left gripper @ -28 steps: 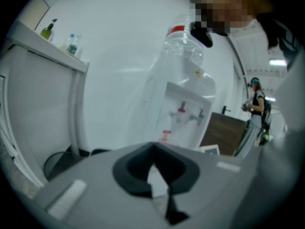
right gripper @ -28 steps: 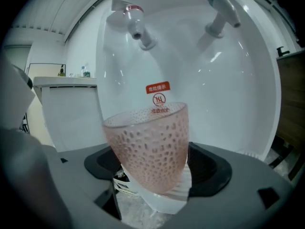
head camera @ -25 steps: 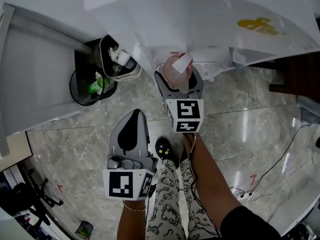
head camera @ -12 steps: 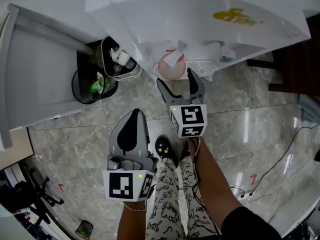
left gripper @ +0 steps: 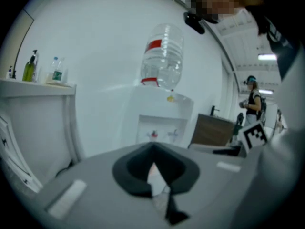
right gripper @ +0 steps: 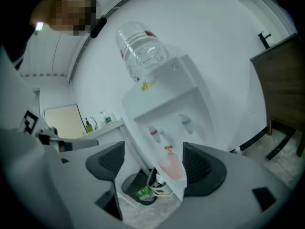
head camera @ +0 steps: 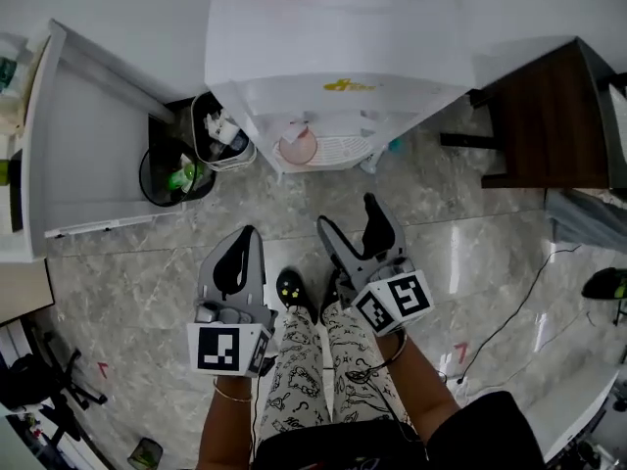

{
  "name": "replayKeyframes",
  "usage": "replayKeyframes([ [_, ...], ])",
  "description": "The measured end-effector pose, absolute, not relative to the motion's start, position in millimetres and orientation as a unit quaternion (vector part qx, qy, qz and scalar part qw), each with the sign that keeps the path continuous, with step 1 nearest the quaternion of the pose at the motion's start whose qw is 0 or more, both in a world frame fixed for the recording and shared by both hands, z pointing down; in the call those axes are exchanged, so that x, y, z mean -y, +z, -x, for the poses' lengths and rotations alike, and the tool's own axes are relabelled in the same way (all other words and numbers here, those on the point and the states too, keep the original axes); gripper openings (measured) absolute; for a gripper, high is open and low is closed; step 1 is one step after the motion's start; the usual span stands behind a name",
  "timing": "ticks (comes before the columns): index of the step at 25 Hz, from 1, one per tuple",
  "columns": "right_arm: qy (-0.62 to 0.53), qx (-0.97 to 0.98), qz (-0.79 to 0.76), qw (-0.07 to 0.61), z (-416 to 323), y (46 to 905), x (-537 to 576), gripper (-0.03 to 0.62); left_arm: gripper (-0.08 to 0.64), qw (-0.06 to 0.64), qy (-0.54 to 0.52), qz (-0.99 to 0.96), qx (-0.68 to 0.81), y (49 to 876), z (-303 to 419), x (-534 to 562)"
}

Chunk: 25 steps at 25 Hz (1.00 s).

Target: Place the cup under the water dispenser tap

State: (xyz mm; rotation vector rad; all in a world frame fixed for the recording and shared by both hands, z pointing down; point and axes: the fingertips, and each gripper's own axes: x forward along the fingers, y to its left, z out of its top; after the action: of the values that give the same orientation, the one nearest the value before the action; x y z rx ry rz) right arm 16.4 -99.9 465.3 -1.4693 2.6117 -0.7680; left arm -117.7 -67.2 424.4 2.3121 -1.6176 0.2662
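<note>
While the pink cup (head camera: pixel 297 146) stood upright on the drip tray (head camera: pixel 343 149) of the water dispenser (head camera: pixel 333 57), in the upper middle of the head view and seemingly below the red tap (right gripper: pixel 152 130), both grippers hung well apart from it, lower in the frame; the right gripper (head camera: pixel 351 215) was released, jaws spread wide on nothing, the cup framed far ahead between them in its own view; the left gripper (head camera: pixel 245 235) had its jaws pressed together, empty. Judged from this, the right gripper was the nearer, the cup lying up and slightly left of it; placing looked done.
</note>
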Motion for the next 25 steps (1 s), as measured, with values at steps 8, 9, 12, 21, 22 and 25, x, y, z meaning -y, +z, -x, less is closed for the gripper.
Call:
replayKeyframes([
  [8,-0.169,-0.893,0.417,0.002,-43.0,284.7,54.4,0.034,-0.003,0.094,0.089,-0.852,0.507,291.2,79.1,45.2],
  [9,-0.156,-0.903,0.401,0.008,-44.4,260.2,51.8,0.031,-0.003,0.088,0.085,-0.854,0.505,273.8,79.1,43.7],
  [12,-0.129,-0.914,0.385,-0.008,-51.7,205.4,41.3,0.022,-0.002,0.081,0.084,-0.857,0.502,227.6,81.9,32.0],
  [21,-0.198,-0.919,0.341,0.016,-58.9,141.2,-2.5,0.015,-0.003,0.068,0.077,-0.845,0.525,181.0,98.5,-12.7],
  [22,-0.199,-0.918,0.344,0.013,-60.1,141.0,-3.0,0.014,-0.003,0.073,0.075,-0.842,0.529,182.5,101.2,-15.8],
  [25,-0.185,-0.919,0.349,-0.005,-61.1,142.7,-3.0,0.014,-0.003,0.076,0.072,-0.84,0.532,183.0,104.5,-20.8],
])
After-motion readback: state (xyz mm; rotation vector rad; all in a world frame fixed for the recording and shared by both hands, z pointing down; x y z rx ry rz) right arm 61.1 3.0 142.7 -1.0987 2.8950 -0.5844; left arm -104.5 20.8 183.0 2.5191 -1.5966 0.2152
